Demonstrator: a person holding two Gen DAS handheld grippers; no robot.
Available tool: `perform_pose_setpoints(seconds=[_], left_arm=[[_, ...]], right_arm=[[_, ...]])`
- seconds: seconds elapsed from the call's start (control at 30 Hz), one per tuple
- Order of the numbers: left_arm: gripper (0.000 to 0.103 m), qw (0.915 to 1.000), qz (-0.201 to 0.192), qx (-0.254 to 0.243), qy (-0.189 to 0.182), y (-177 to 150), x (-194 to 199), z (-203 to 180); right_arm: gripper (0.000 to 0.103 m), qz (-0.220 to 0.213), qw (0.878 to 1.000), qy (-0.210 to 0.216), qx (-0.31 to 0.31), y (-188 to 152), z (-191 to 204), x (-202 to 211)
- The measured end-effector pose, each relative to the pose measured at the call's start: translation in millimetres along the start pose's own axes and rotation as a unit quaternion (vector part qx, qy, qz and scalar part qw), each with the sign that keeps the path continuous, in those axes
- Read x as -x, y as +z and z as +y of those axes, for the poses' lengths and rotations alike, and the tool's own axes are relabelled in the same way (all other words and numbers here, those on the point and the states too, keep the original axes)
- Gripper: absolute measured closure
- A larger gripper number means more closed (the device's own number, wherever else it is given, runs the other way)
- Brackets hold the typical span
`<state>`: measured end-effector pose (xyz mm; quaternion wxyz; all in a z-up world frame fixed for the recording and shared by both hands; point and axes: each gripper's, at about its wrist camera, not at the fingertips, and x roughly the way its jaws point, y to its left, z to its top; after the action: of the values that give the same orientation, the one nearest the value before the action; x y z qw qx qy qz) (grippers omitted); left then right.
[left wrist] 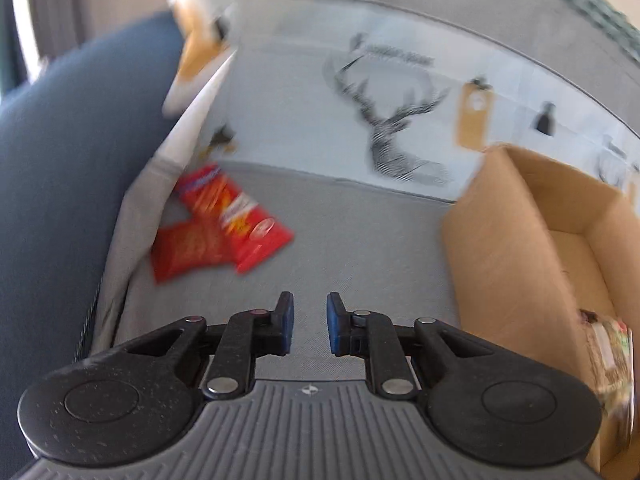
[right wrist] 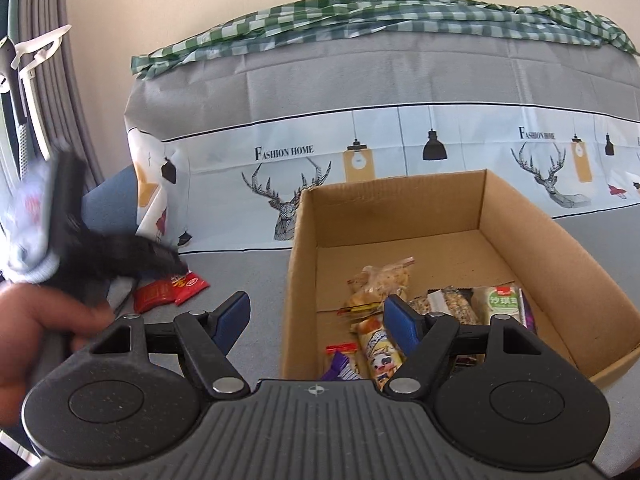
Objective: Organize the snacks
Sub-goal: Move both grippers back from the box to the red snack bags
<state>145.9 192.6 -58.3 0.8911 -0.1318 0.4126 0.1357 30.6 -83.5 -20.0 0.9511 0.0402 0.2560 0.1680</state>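
Left wrist view: left tongs (left wrist: 310, 326) nearly together, narrow gap, nothing between the blue pads. Two red snack packets (left wrist: 224, 224) lie ahead and to the left of them, overlapping, on the grey bench (left wrist: 360, 232), close against the cloth-draped edge. Upper packet's long axis runs diagonally, far-left to near-right. Glossy crinkled foil, flat pillow shape; should slide and crumple.

Right wrist view: right tongs (right wrist: 318, 320) apart, empty, straddling the near-left wall of the cardboard box (right wrist: 520, 220), which holds several wrapped bars. Judgement: left tongs nearer the red packets.
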Motion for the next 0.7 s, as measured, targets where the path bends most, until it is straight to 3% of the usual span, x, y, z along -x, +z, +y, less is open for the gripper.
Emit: perform_pose_setpoints(seconds=[0.07,0.17,0.33,0.47,0.7], left_arm=[[0.08,0.9997,-0.02,0.015,-0.005,9,-4,7],[0.073,0.9979,-0.044,-0.019,0.043,17,-16,4],[0.065,0.9973,-0.034,0.014,0.064,27,-37,14],[0.038,0.9965,-0.028,0.02,0.076,34,-47,10],[0.025,0.9898,0.003,0.067,0.126,41,-70,24]], right_arm=[[0.027,0.001,1.0,0.009,0.005,1,3,1],[0.027,-0.001,1.0,0.022,0.013,4,8,0],[0.027,-0.011,1.0,0.027,0.006,9,11,-7],[0.027,-0.021,0.999,0.03,-0.009,9,14,-12],[0.028,-0.03,0.998,0.046,0.001,7,26,-17]])
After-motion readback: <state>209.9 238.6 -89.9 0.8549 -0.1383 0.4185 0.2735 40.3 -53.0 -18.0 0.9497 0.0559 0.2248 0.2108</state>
